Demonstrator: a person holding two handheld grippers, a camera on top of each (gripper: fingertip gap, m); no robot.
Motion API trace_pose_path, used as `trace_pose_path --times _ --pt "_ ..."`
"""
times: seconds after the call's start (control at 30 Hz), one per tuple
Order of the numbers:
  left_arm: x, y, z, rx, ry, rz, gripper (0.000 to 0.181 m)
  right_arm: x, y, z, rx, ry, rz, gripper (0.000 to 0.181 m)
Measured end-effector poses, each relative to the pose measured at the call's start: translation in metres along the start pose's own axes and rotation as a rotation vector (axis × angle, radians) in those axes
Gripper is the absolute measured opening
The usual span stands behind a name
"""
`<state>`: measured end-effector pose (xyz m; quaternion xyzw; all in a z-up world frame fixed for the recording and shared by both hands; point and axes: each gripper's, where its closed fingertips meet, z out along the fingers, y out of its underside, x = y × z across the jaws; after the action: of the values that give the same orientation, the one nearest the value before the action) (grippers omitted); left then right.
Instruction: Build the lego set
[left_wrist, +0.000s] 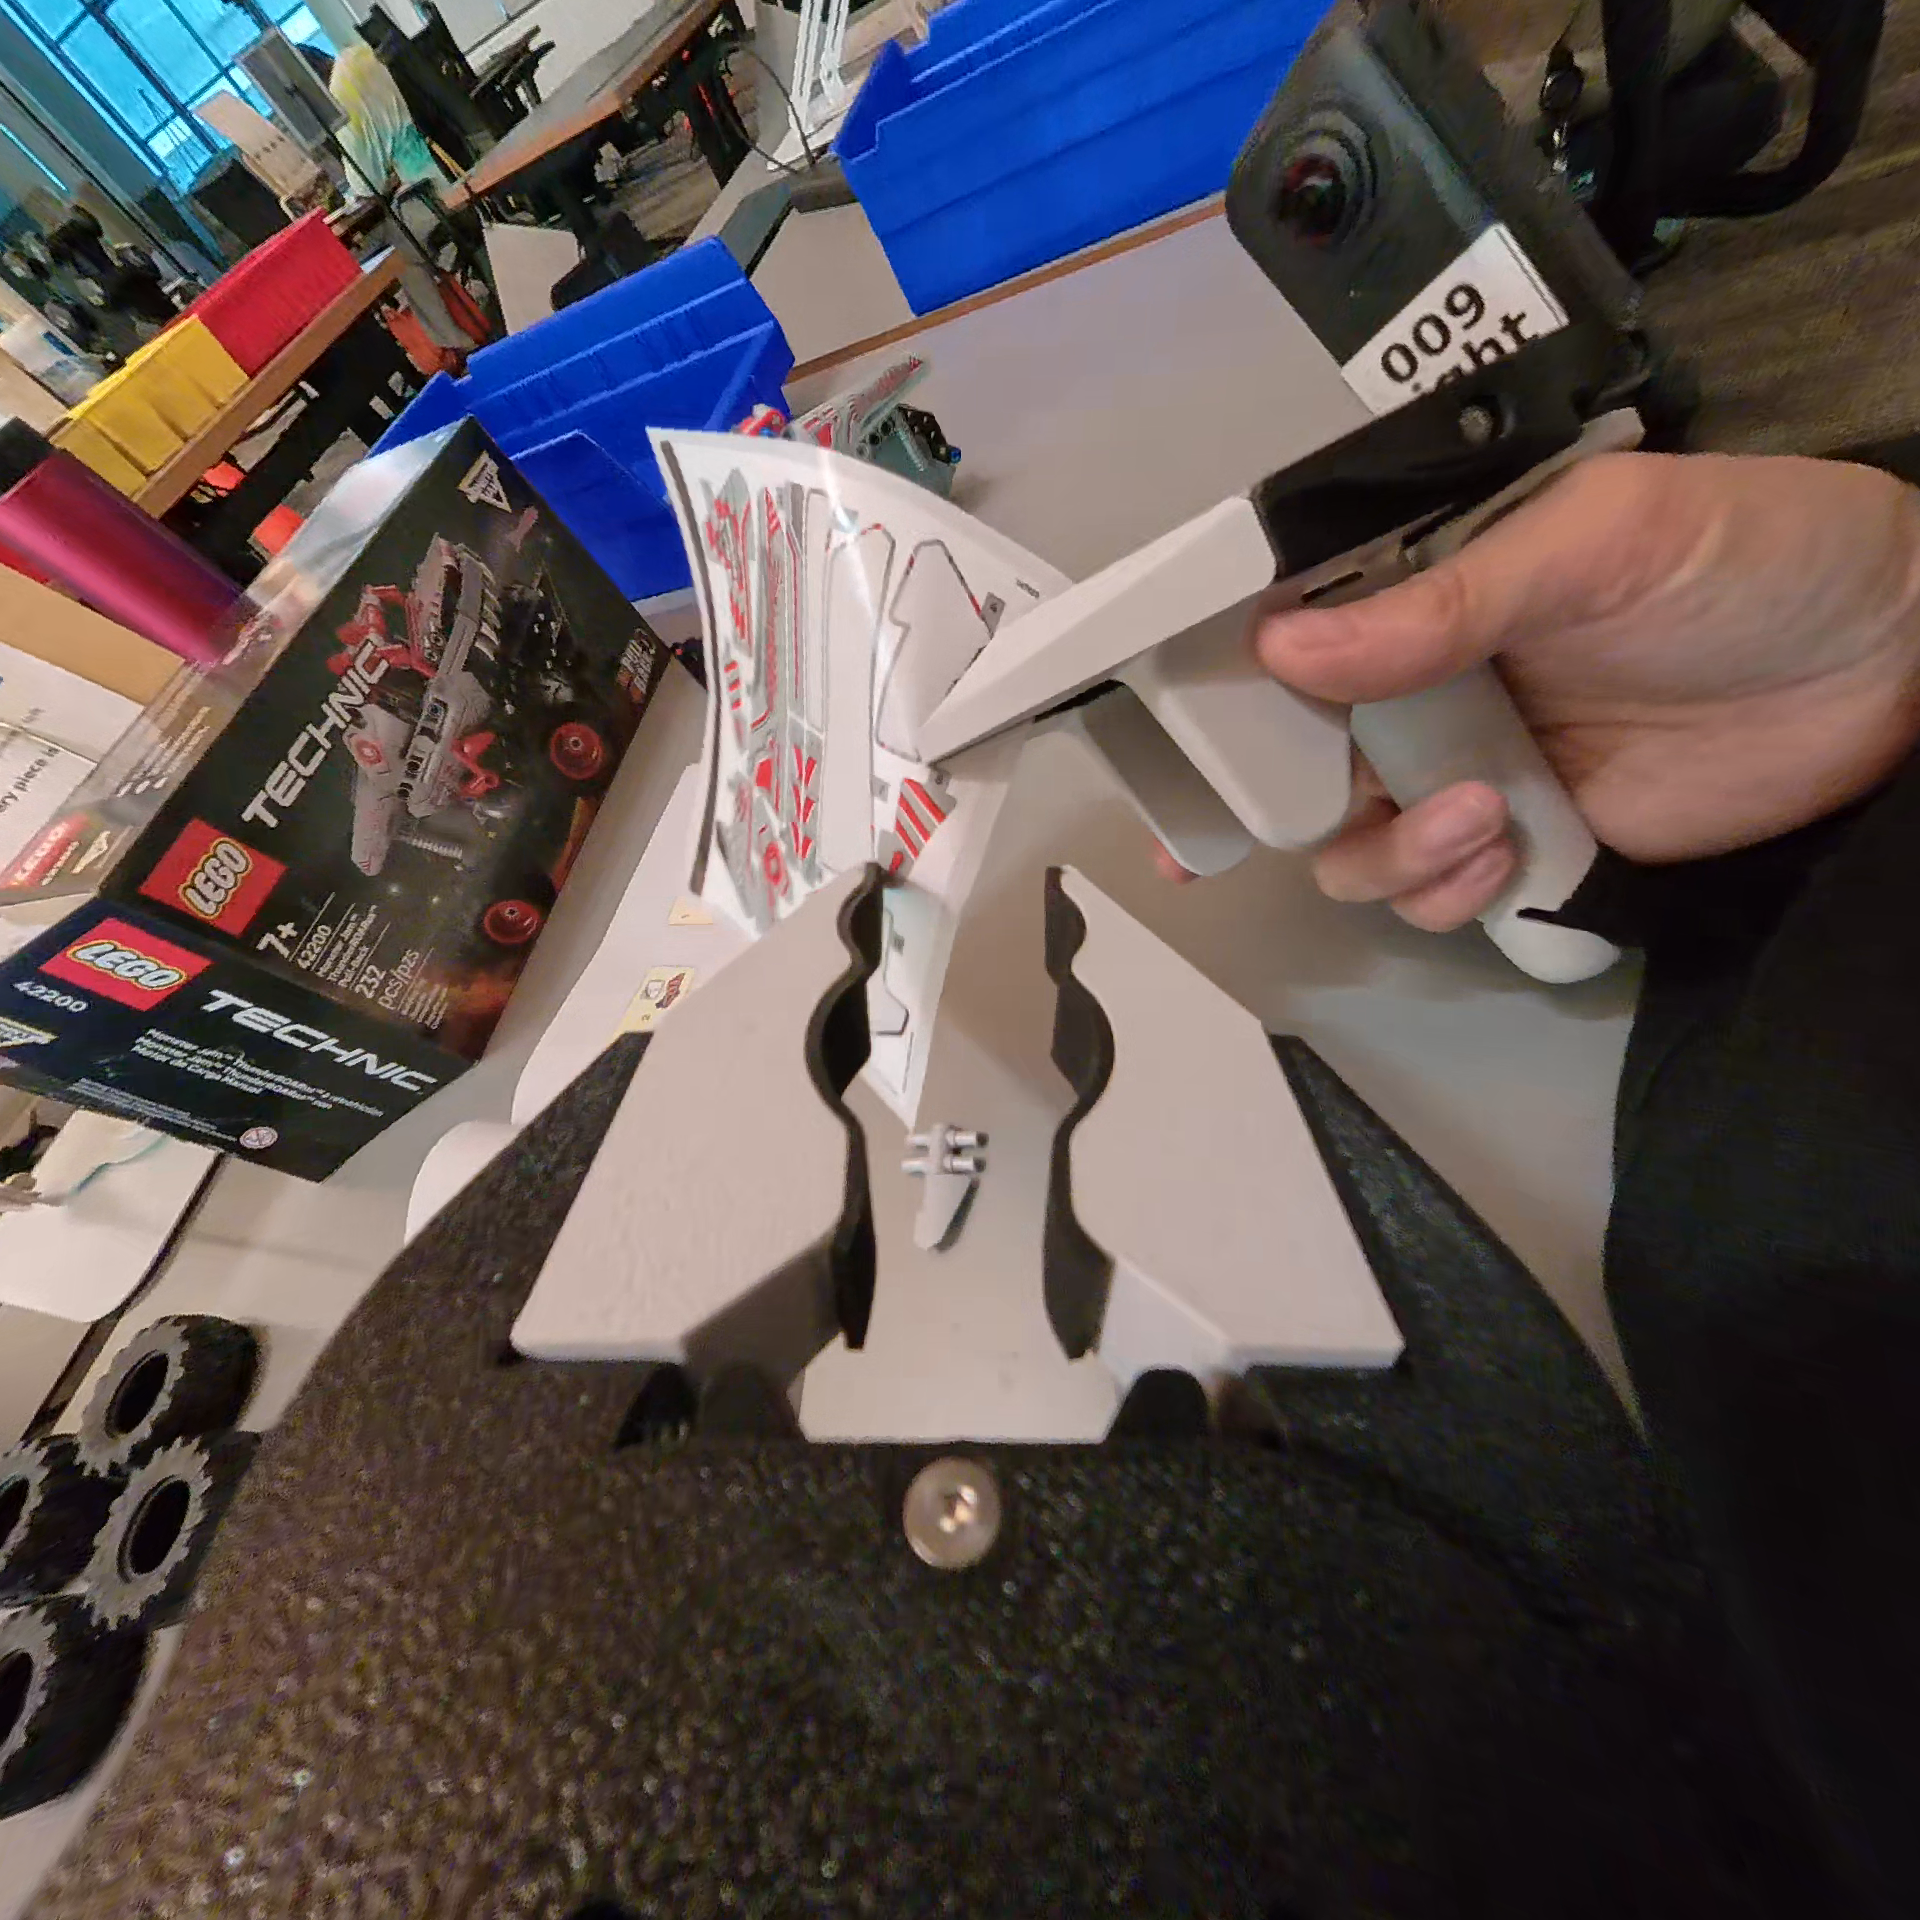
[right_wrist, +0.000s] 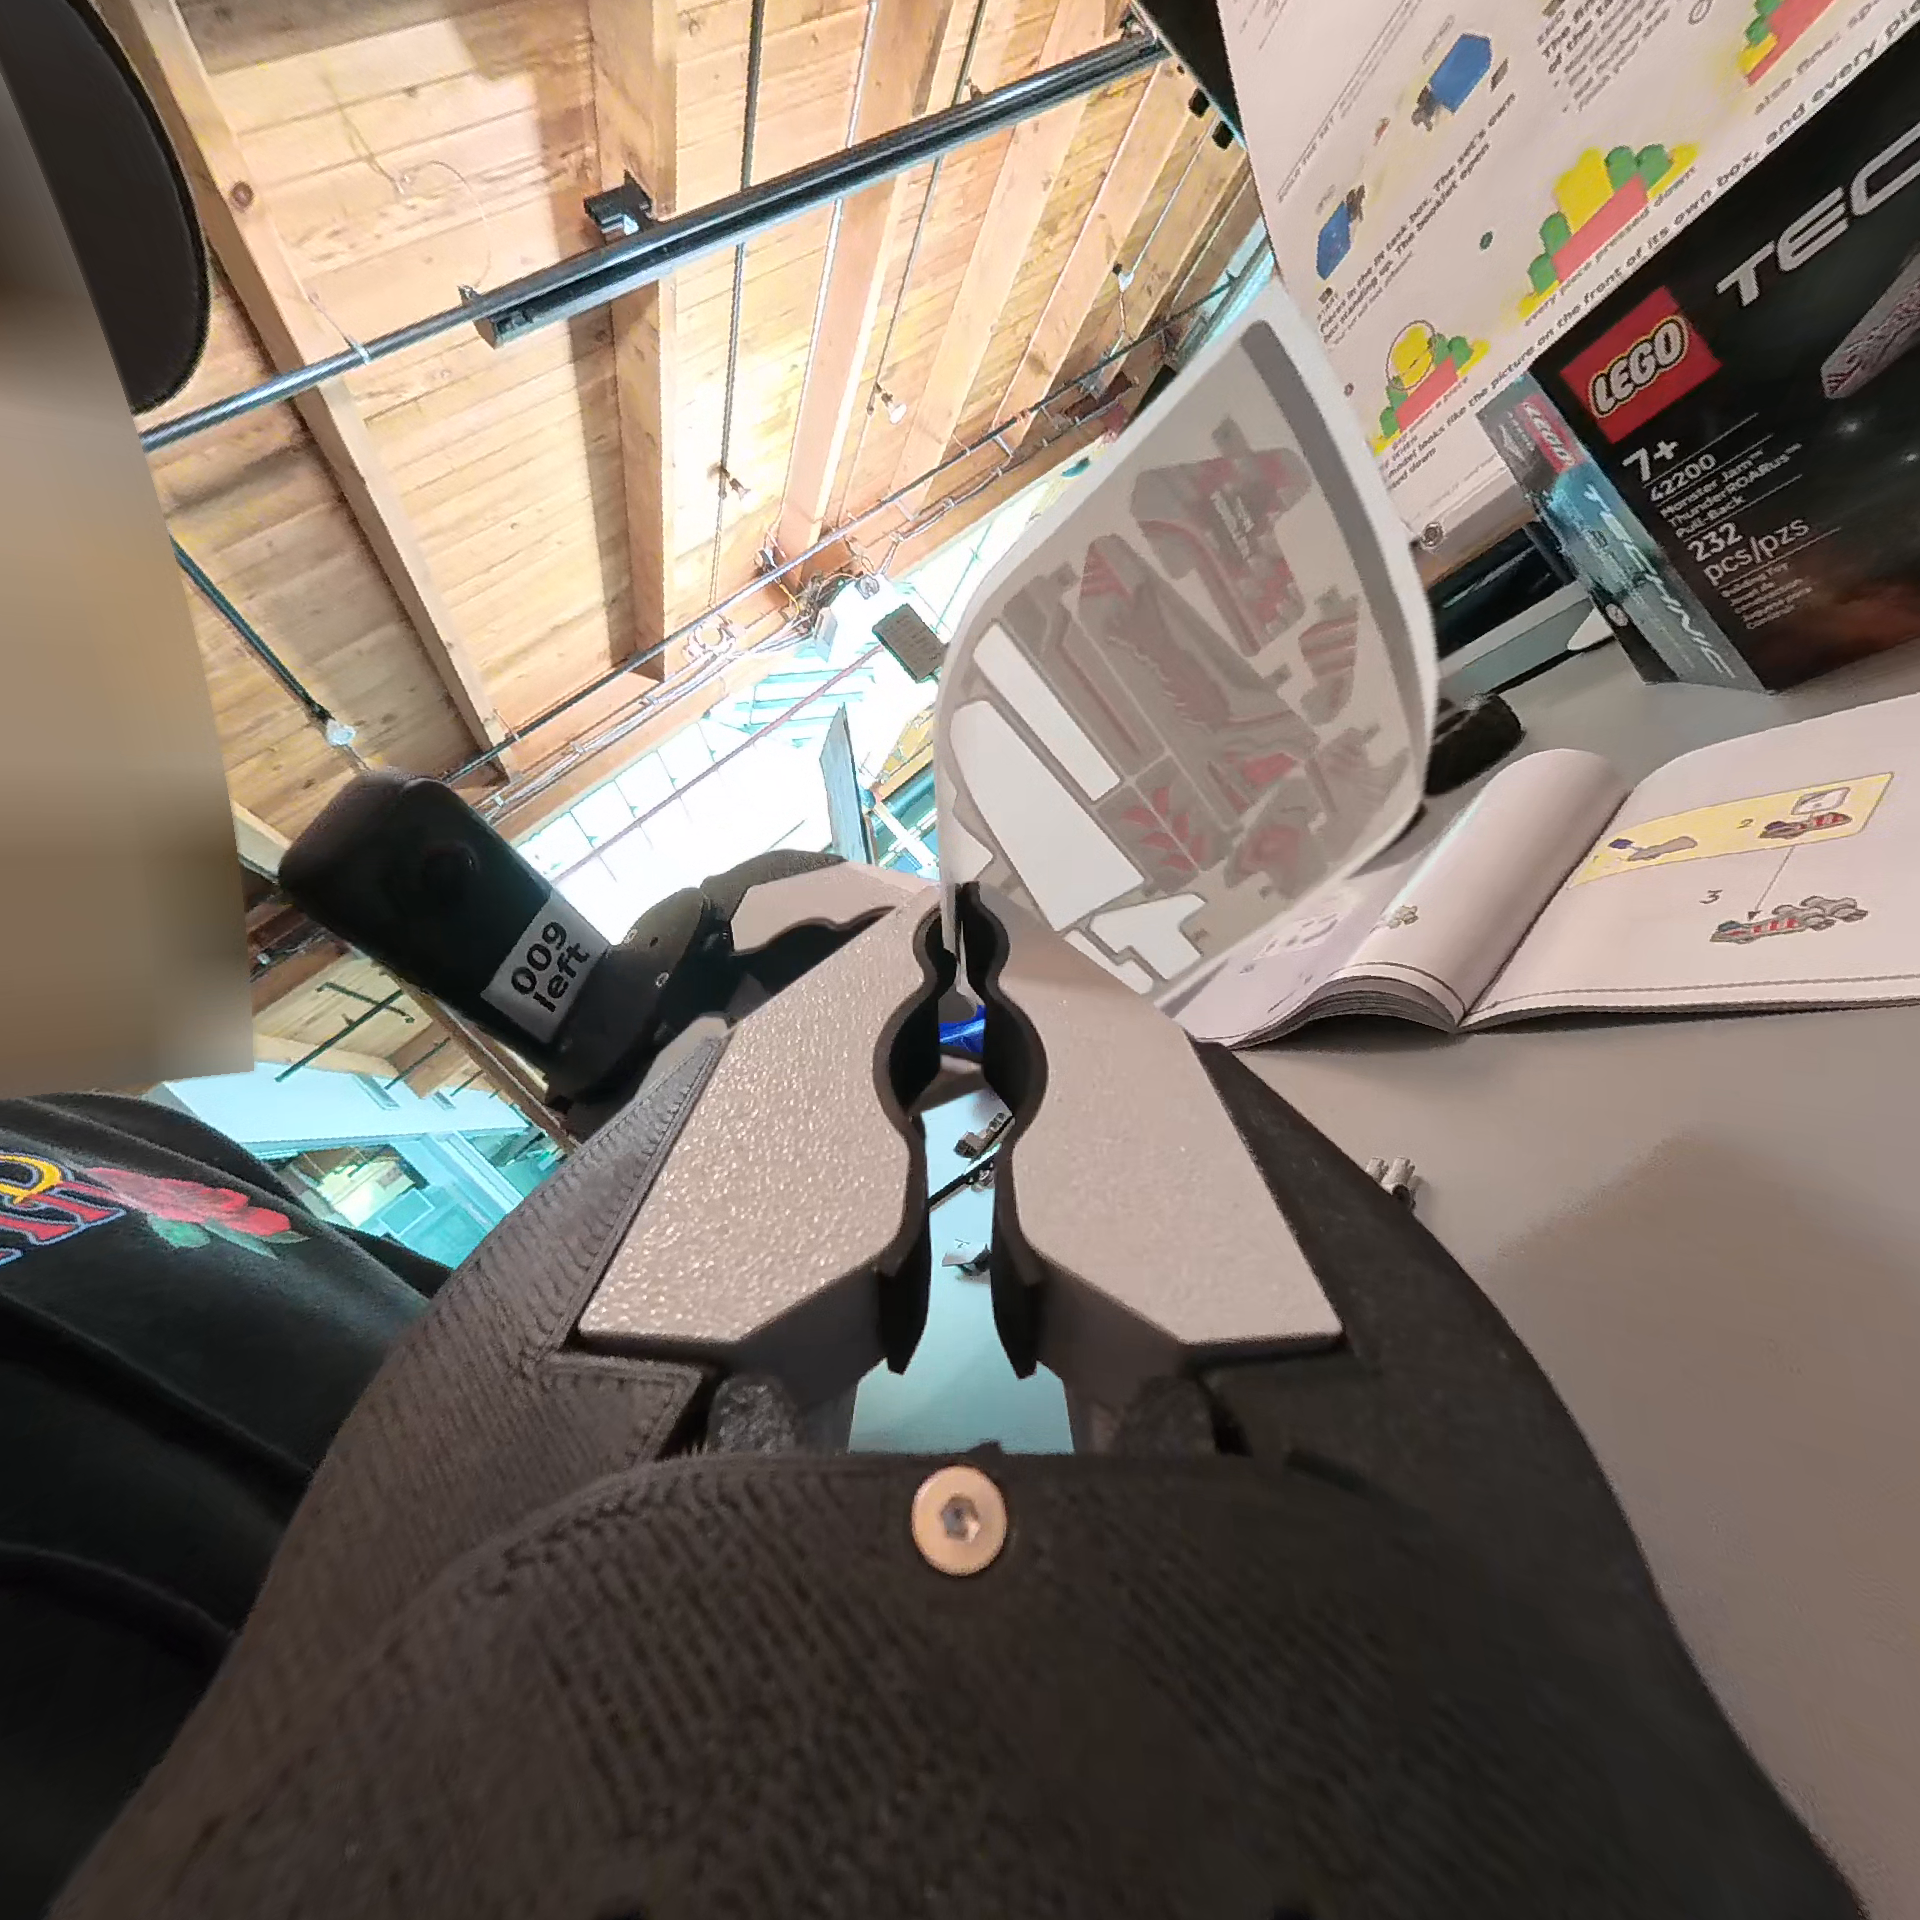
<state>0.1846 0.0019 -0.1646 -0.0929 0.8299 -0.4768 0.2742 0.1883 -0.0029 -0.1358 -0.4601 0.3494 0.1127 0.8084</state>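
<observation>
My right gripper (right_wrist: 961, 920) is shut on the edge of a white sticker sheet (right_wrist: 1195, 665) printed in red and grey, and holds it curled up above the table. In the left wrist view the right gripper (left_wrist: 935, 748), held by a hand, pinches the sticker sheet (left_wrist: 810, 665) from the right. My left gripper (left_wrist: 964, 894) is open. The sheet's lower corner hangs between its fingers, close to the left finger (left_wrist: 727, 1143). A small grey Lego piece (left_wrist: 943, 1174) lies on the table below the gap. It also shows in the right wrist view (right_wrist: 1392, 1174).
The Lego box (left_wrist: 343, 748) stands at the left, with black tyres (left_wrist: 125, 1475) at the near left. Blue bins (left_wrist: 623, 416) and a part-built grey and red model (left_wrist: 894, 426) sit behind. An open instruction booklet (right_wrist: 1558, 914) lies beside the box (right_wrist: 1766, 468). Only a small space, under 4 cm, lies between the two pairs of fingers. Between my left fingertips and the small grey Lego piece (left_wrist: 943, 1174) there is roughly 12 cm.
</observation>
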Motion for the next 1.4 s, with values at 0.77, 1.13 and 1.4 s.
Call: trace_pose_path --times 0.77,1.13,1.4 --pt "0.0 0.002 0.0 -0.015 -0.003 0.088 0.019 0.009 0.009 -0.003 -0.062 0.08 -0.038 0.0" --pt "0.008 0.004 0.001 -0.04 0.014 0.165 0.022 0.009 0.013 -0.002 -0.082 0.077 -0.007 0.0" --pt "0.009 0.0 0.001 -0.001 0.063 0.07 0.02 0.007 0.012 -0.002 -0.068 0.025 0.08 0.0"
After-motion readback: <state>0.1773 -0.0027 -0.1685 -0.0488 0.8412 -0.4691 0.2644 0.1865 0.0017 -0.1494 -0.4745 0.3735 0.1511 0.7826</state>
